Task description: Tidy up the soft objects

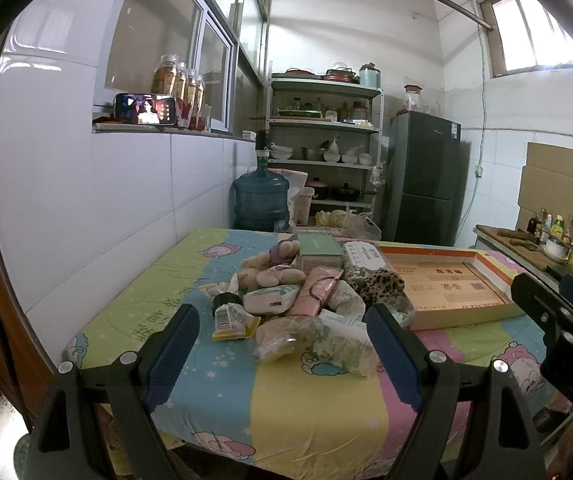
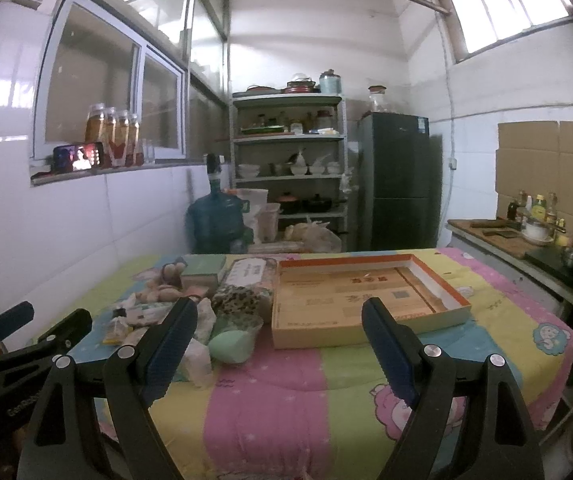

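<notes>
Currently the task stands at its opening step, as I judge it: nothing is gripped and the shallow cardboard tray (image 2: 370, 300) holds nothing.

My left gripper (image 1: 282, 330) has its jaws spread wide and empty, hovering short of the pile of soft objects (image 1: 306, 296), which lies straight ahead of it on the striped cartoon-print quilt (image 1: 318, 408). From left to right ahead of this tool: a beige plush toy (image 1: 274, 270), lumpy and yielding; crinkly sealed packets, among them a yellow-edged packet (image 1: 232, 320) nearest the left finger; a pink pouch (image 1: 314, 290), flat and smooth; a leopard-print fabric piece (image 1: 378, 284), bunched; then the rigid tray, just right of the pile.

My right gripper (image 2: 278, 346) is likewise wide and empty, with the tray ahead and a mint-green pouch (image 2: 232, 342) ahead to its left.

The next move calls for advancing one tool onto a single item at the pile's near edge. Film wrappers will likely slip; fabric should compress and hold.
</notes>
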Available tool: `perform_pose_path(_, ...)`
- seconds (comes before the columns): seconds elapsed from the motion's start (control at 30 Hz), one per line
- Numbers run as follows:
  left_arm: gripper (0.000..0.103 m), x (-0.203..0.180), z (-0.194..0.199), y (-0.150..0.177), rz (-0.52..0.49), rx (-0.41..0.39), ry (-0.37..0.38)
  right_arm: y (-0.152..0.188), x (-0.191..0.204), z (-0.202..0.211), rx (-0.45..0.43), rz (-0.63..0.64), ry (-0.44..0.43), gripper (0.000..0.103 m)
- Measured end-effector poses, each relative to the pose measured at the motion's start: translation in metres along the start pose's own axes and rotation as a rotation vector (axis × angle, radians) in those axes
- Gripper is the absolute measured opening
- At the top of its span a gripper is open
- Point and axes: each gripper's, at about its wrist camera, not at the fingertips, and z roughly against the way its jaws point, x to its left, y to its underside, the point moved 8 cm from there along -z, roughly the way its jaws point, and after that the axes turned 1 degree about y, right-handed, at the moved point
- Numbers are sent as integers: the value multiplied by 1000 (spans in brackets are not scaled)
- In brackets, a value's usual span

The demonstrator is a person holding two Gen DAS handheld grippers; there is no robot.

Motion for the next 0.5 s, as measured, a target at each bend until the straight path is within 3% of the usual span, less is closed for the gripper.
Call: perform_pose_path(0.5,86,2,-2,2,2,2,-6,2,5,0,3,1,-6,85)
